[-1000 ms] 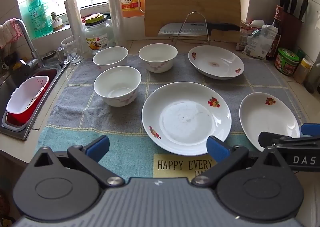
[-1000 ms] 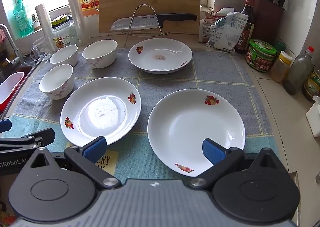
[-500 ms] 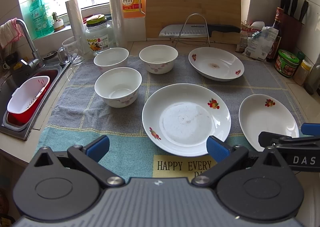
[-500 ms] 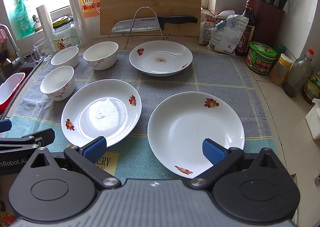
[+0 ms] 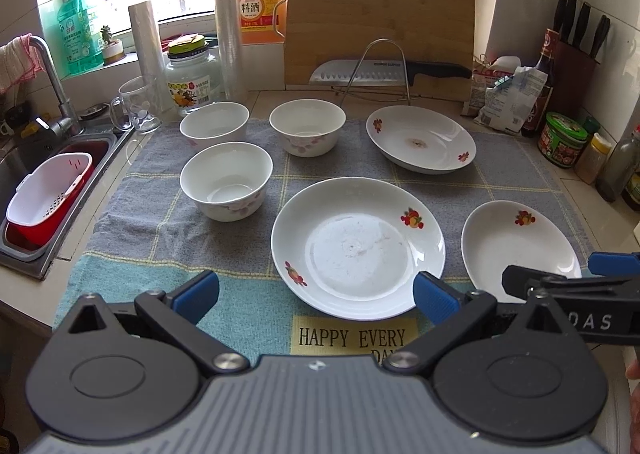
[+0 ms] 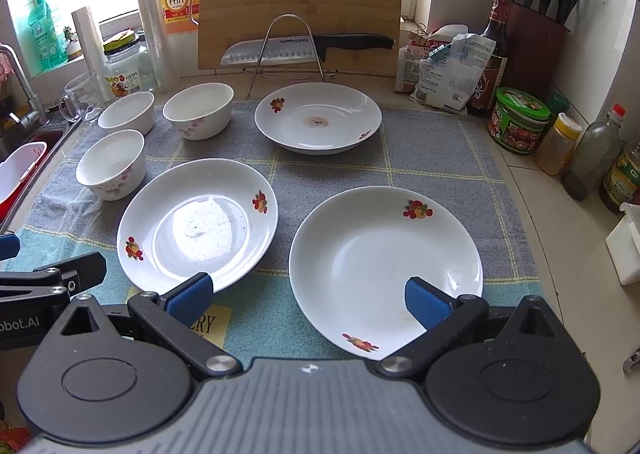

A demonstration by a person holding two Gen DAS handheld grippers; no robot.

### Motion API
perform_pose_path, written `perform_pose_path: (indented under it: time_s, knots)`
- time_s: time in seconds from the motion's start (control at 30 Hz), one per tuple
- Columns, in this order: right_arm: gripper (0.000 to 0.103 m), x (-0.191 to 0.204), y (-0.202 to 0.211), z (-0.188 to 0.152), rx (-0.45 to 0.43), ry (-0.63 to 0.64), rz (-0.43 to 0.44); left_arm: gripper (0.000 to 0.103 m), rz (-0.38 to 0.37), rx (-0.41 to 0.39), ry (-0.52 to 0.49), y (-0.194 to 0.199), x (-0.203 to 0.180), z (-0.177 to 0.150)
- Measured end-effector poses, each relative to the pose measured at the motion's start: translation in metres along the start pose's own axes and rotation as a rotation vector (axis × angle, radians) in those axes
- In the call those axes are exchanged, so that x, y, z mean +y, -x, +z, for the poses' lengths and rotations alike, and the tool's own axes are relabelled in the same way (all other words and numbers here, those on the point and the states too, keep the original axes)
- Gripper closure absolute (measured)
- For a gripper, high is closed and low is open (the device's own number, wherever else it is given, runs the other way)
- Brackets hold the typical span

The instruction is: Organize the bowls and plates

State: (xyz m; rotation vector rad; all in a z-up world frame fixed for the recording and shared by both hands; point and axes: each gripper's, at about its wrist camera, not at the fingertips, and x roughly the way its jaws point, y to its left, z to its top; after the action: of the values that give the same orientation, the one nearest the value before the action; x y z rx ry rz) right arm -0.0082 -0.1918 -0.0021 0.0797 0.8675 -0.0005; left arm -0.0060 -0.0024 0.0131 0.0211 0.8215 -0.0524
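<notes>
A: What lay out there, biggest first?

B: A grey and teal towel [image 5: 224,254] covered the counter. On it sat three plates: the middle plate [image 5: 358,248], the right plate [image 6: 384,266] beside it, and the far plate [image 6: 318,118] near the cutting board [image 6: 300,2]. Three bowls [image 5: 226,180] clustered at the towel's left, apart from the plates.

A: And the tongs?

B: The left gripper [image 5: 316,292] was spread wide, empty, above the middle plate's near rim. The right gripper [image 6: 306,294] was spread too, gripping nothing, over the right plate's near edge.
</notes>
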Motion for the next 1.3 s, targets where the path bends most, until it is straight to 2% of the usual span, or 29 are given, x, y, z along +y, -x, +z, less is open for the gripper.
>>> perform_pose_path:
  time_s: [0.07, 0.17, 0.4, 1.3]
  knots:
    - [0.000, -0.007, 0.004, 0.005, -0.024, -0.041, 0.019, 0.001, -0.011, -0.005, 0.005, 0.002, 0.000, 0.000]
    - [0.000, -0.005, 0.005, 0.008, -0.033, -0.001, -0.009, 0.001, -0.006, -0.003, -0.004, 0.002, -0.001, 0.000]
    - [0.000, 0.001, 0.001, 0.002, -0.004, 0.029, 0.004, 0.001, 0.004, 0.007, 0.002, -0.001, 0.001, -0.002]
    - [0.000, 0.001, 0.003, -0.002, 0.002, 0.046, 0.022, 0.001, 0.040, 0.007, 0.005, -0.002, -0.002, -0.003]
